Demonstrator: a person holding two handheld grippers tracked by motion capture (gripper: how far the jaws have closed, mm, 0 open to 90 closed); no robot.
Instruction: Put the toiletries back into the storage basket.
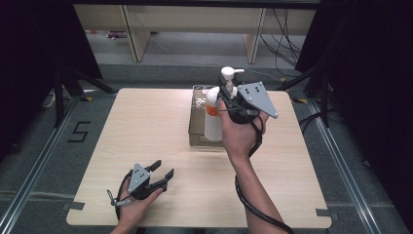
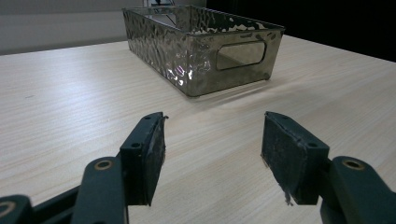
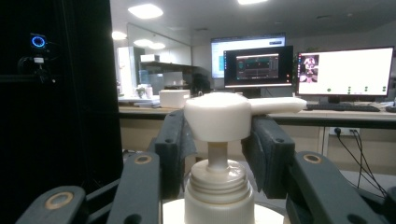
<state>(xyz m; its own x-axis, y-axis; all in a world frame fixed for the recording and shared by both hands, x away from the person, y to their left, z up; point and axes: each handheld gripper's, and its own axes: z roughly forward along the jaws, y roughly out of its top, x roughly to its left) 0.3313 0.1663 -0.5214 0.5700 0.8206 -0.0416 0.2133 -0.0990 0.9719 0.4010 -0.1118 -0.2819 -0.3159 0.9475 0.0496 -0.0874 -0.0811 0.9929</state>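
A white pump bottle (image 1: 213, 119) with an orange label is held upright by its neck over a hammered metal basket (image 1: 196, 114) at the table's back centre. My right gripper (image 1: 228, 90) is shut on it just below the pump head (image 3: 217, 116), one black pad on each side of the stem. In the left gripper view nothing rises above the rim of the basket (image 2: 205, 51). My left gripper (image 1: 163, 171) rests low near the table's front left, open, with bare tabletop between its pads (image 2: 148, 154).
The light wooden table (image 1: 146, 126) has open room to the left and front of the basket. Black curtains and stands flank it. Beyond the bottle, the right gripper view shows a desk with lit monitors (image 3: 345, 70).
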